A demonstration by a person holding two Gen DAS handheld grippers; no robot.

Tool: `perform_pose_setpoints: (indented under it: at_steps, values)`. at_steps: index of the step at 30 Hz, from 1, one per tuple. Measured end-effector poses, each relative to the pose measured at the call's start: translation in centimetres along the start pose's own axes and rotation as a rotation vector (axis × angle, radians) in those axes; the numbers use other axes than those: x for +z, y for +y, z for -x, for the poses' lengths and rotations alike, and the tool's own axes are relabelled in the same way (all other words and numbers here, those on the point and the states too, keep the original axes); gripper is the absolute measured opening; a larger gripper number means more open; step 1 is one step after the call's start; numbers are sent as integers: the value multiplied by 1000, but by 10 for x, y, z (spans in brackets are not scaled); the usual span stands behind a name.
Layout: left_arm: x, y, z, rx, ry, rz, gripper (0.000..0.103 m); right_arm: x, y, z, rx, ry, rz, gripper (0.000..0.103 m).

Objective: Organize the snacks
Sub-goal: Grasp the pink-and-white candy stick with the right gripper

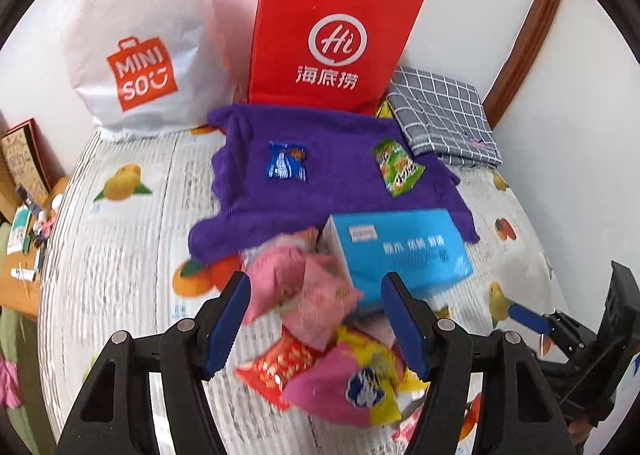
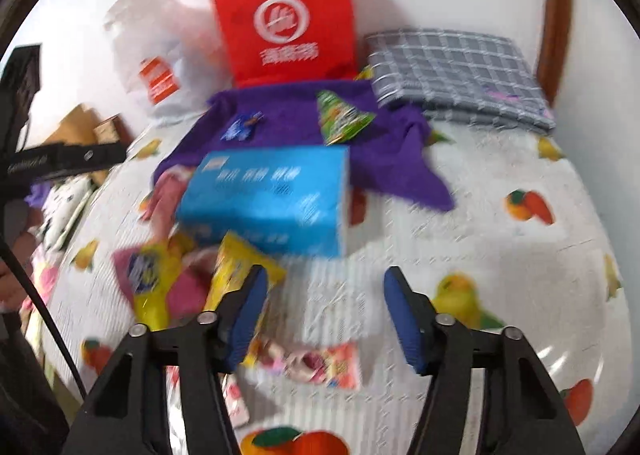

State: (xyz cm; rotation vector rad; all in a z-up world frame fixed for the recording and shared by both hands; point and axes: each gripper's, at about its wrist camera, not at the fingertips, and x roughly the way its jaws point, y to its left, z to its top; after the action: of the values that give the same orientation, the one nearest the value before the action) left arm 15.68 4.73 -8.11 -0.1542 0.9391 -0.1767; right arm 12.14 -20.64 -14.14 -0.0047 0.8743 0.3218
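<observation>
A heap of snack packets lies on the fruit-print cover. My left gripper [image 1: 316, 283] hangs open just above it, with pink packets [image 1: 304, 287] under the gap, and a red packet [image 1: 276, 367] and a pink-and-yellow one [image 1: 352, 387] nearer me. A blue box [image 1: 400, 251] lies beside the heap on the edge of a purple cloth [image 1: 320, 135], which carries a small blue packet [image 1: 286, 161] and a green packet [image 1: 396, 167]. My right gripper [image 2: 326, 275] stands open over bare cover in front of the blue box [image 2: 264, 195]. A yellow packet [image 2: 236, 267] lies by its left finger.
A red paper bag [image 1: 332, 31] and a white plastic shopping bag [image 1: 140, 43] stand against the back wall. A folded grey checked cloth [image 1: 444, 115] lies at the back right by a wooden frame [image 1: 524, 39]. Small clutter sits on a low surface at the left [image 1: 28, 239].
</observation>
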Motion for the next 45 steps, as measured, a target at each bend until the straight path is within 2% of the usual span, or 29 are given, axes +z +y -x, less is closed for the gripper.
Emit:
perform_pose_setpoints:
  at_steps: [2,8,13,16,20,28,34,38,40,41,42,45]
  values:
    - [-7,0,1,3,3,0,66,-10,5,-3,19,4,37,56]
    - [-29,8,4,8,2,44,66,-39,17,-4,3,-6,152,56]
    - [-42,13,3,-7,10,75,66,-48,22,0,25,-27,228,56]
    - [-48,15,3,-10,17,83,66,-47,24,-2,42,-44,267,60]
    - [-54,17,4,-5,21,83,66,-44,26,-13,112,-34,282,60]
    - [-60,15,2,-23,33,76,66,-57,20,-23,145,44,262,60]
    - [-65,16,-3,-33,42,83,66,-72,28,-22,83,85,301,60]
    - [-70,19,-4,-27,52,86,66,-70,26,-29,52,77,249,60]
    - [-73,22,-3,-18,54,84,66,-69,26,-29,26,64,236,52]
    - [-74,24,-3,-14,54,87,66,-68,27,-30,-3,55,232,35]
    - [-75,26,-3,-13,55,92,66,-69,27,-30,-24,47,232,25]
    - [-76,32,-2,-11,51,104,66,-69,27,-27,-23,39,220,23]
